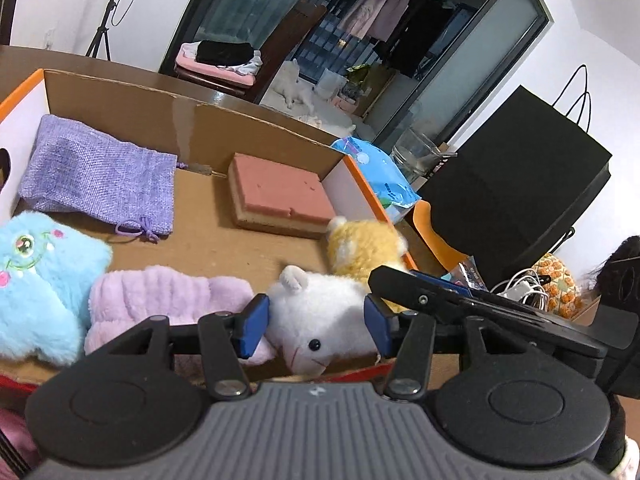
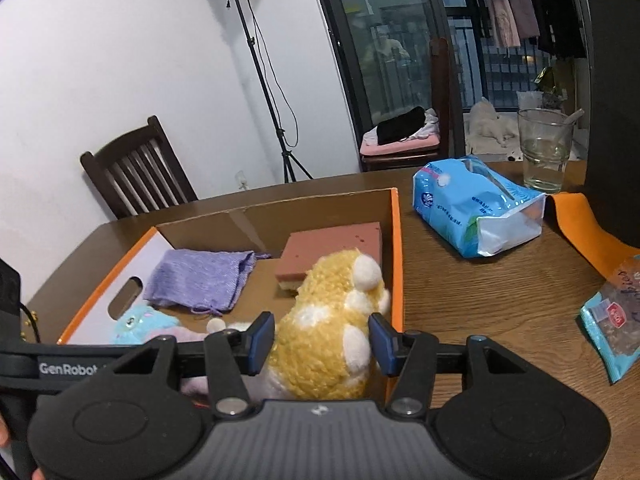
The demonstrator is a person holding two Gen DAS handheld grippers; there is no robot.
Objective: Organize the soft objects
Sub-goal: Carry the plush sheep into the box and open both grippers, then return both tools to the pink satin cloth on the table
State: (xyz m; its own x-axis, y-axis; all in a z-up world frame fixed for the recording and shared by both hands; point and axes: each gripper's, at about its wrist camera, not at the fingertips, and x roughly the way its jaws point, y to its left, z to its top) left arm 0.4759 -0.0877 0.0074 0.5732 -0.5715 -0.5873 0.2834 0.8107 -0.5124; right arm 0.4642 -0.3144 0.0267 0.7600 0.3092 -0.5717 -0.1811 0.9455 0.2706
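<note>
**Soft toys gathered in the cardboard box, one in each of our grippers**

Left wrist view: our left gripper point(image 1: 317, 330) has its blue pads pressed against both sides of a white plush animal point(image 1: 320, 320), which sits at the near edge of the cardboard box point(image 1: 120, 96). Just left of it lies a lilac fleecy cloth point(image 1: 160, 300), and further left a blue furry toy point(image 1: 40, 280) with an embroidered face. Far inside the box we see a purple drawstring pouch point(image 1: 100, 176) on the left and a pink sponge block point(image 1: 280, 196) on the right. A yellow plush toy point(image 1: 364, 248) shows just behind the white one, near the box's right wall, with our right gripper's black finger crossing in front of it. Beyond the box stand a blue tissue pack point(image 1: 380, 176), a glass point(image 1: 416, 156) and a black paper bag point(image 1: 520, 184).

Right wrist view: our right gripper point(image 2: 322, 342) is clamped on the yellow plush toy point(image 2: 332, 320), its pads touching both flanks, above the near right corner of the box point(image 2: 396, 260). Whether the toy rests on the box floor we cannot tell. The pouch point(image 2: 200, 280), sponge block point(image 2: 332, 248) and blue furry toy point(image 2: 140, 324) lie inside. On the wooden table point(image 2: 480, 300) to the right lie the tissue pack point(image 2: 476, 208), the glass point(image 2: 544, 152) and a snack packet point(image 2: 616, 320).
</note>
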